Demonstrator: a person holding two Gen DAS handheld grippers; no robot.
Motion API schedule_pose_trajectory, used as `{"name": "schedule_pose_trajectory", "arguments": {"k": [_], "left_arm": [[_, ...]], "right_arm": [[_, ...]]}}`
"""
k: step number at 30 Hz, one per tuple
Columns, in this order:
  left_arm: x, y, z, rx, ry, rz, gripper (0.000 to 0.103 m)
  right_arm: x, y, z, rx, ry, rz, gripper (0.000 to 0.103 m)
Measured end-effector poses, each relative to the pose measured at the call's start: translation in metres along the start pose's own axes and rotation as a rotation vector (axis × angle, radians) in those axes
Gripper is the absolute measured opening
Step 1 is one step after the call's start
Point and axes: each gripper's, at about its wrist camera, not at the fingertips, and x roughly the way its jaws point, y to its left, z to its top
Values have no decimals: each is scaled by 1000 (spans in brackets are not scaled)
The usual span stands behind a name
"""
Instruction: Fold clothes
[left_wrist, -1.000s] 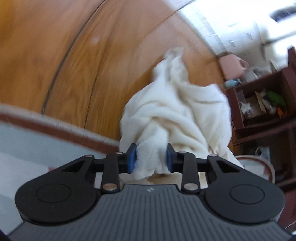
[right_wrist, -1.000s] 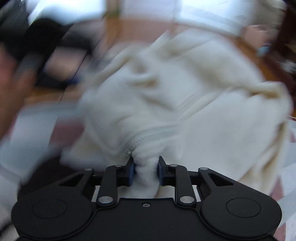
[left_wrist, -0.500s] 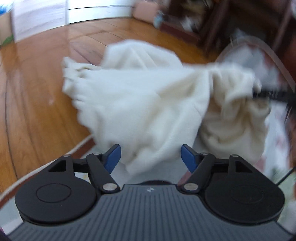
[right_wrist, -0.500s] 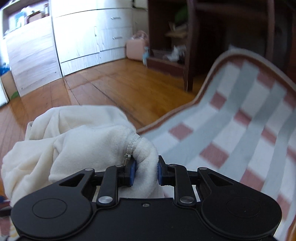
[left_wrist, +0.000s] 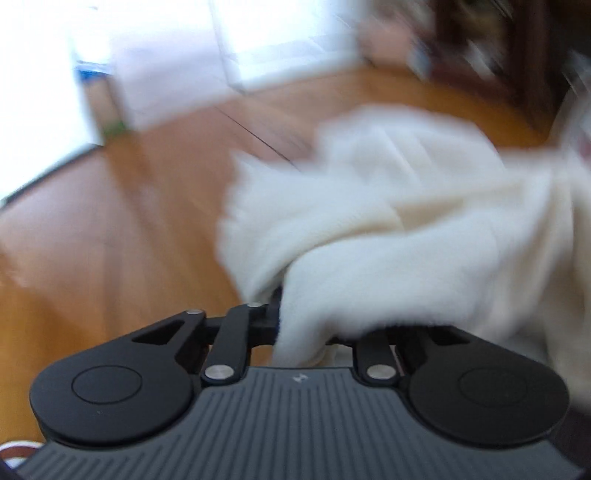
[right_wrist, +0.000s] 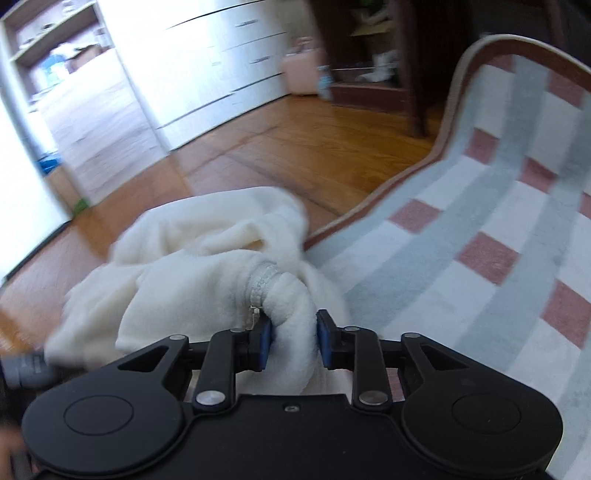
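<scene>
Garment: a cream fleece garment (right_wrist: 207, 266) with a zipper (right_wrist: 263, 282), bunched and unfolded, slung between the two tongs above the edge of the rug.
Right tongs: the right tongs (right_wrist: 291, 339) are closed to a narrow gap on a thick roll of fleece beside the zipper; the blue pads press it from both sides.
Left tongs: the left tongs (left_wrist: 314, 332) are largely buried under fleece in a blurred view; cloth lies across and between the fingers, but I cannot tell how wide they stand or whether they grip.
Key relation: the bulk trails leftward from the right tongs and rightward from the left tongs, so its long axis runs roughly between them; the right tongs have the surer hold.
Surface: a checked rug (right_wrist: 480, 236) in grey, white and pink with a brown border, on a wooden floor (right_wrist: 295, 147).
Room: white drawers (right_wrist: 229, 62), dark shelving (right_wrist: 369, 48) and a pink bag (right_wrist: 301, 72) beyond.
Judgement: spreading it flat on the rug likely precedes any fold.
</scene>
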Motion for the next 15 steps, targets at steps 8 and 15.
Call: {"name": "schedule_pose_trajectory", "arguments": {"k": [8,15], "left_arm": [[-63,129,9,-159,-100,544,26],[-18,226,-58,-381,333,587,28]], "right_arm": [[-2,72,-20,-184,153,348,62],[4,77,-31,-227,201,244,62]]}}
